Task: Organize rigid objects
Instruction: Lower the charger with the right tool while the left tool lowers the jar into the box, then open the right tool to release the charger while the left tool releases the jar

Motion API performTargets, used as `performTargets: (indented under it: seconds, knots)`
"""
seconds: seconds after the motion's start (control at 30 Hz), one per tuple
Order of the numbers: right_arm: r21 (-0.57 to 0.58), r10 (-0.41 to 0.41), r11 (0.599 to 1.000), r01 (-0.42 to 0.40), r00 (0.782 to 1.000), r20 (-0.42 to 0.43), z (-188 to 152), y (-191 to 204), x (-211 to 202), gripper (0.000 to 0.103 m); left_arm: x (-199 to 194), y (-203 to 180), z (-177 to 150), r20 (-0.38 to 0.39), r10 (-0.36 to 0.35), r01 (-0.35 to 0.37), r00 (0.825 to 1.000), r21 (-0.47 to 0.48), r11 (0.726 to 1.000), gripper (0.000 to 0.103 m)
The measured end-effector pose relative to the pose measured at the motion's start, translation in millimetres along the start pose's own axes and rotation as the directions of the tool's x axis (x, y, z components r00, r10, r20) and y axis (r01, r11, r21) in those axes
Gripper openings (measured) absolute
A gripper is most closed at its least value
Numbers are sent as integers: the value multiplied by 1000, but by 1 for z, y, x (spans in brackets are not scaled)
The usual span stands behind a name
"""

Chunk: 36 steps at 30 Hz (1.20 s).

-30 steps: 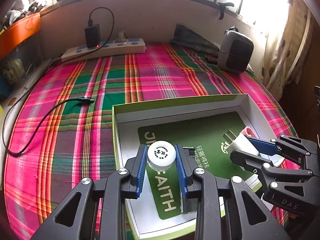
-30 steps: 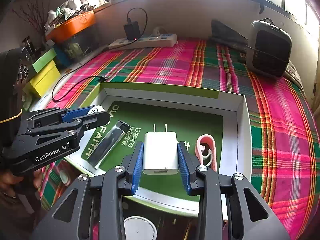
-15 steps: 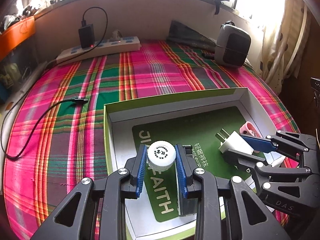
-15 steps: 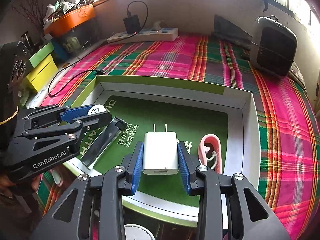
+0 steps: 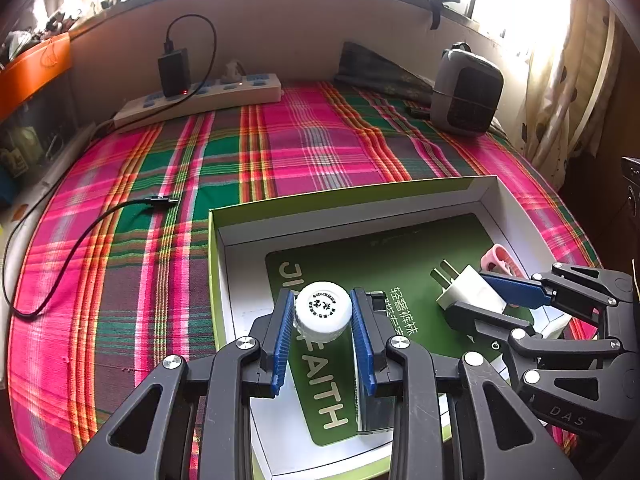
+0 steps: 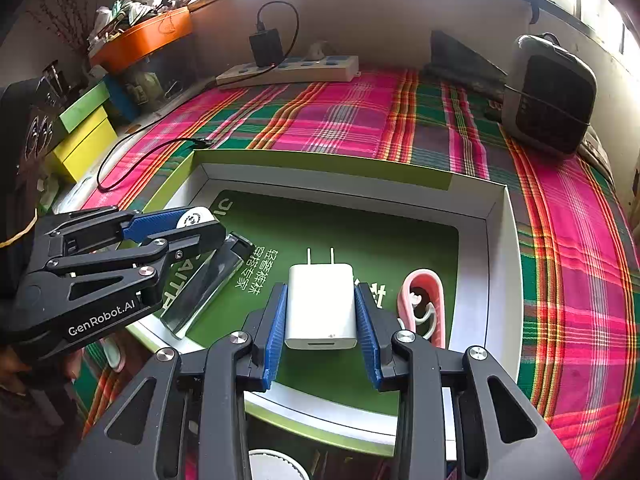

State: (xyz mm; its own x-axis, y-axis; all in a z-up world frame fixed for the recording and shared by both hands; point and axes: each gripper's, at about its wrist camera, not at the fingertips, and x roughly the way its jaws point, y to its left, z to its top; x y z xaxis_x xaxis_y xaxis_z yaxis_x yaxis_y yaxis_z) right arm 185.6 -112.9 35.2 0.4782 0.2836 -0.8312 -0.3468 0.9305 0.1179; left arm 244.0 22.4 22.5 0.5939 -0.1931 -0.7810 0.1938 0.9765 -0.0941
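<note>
The left tongs (image 5: 323, 316) are clamped on a small white bottle (image 5: 323, 312), held over the near left part of the open box (image 5: 352, 208). Its printed cap faces up toward the camera, so its long axis runs roughly upright; the body below the cap is hidden.

Under the tongs a dark, glossy flat bar (image 6: 208, 284) lies on the box's green liner, its long axis slanting from the near left corner toward the middle (what it is cannot be made out, and in the left wrist view the tongs cover most of it).

The right tongs (image 6: 320, 312) are closed on a white charger plug (image 6: 320, 306) over the near middle of the box. Its two prongs point away toward the box's far wall, its port faces the camera, and its long axis lies along the fingers.

Just right of it a pink clip (image 6: 424, 300) lies lengthwise by the right wall, its near end cut off behind the tongs.

The box sits on a plaid bed (image 5: 320, 148).
</note>
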Motion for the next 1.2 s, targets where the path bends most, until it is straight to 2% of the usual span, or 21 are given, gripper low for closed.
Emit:
performTargets:
  seconds: [0.33, 0.7, 0.77, 0.93, 1.07, 1.2]
  knots:
    - [7, 1, 1000, -1, 1000, -2, 0, 1, 1, 35, 0, 0, 0, 0, 1, -1, 1000, 0, 1000, 28]
    - [23, 6, 1000, -6, 1000, 8, 0, -1, 0, 36, -2, 0, -1, 6, -4, 4, 1000, 1, 1000, 33]
    - [24, 6, 1000, -6, 1000, 12, 0, -2, -2, 36, -5, -1, -1, 14, -1, 1, 1000, 1, 1000, 40]
    - [29, 6, 1000, -7, 1000, 26, -2, -2, -6, 36, -12, 1, -3, 24, 15, -15, 1000, -11, 1000, 41]
    - [31, 7, 999, -8, 999, 43, -4, 0, -13, 42, -23, -2, -6, 42, 25, -25, 999, -5, 1000, 42]
    - [33, -2, 999, 0, 998, 60, -7, 2, -21, 43, -37, -6, -11, 64, 18, -17, 998, -5, 1000, 42]
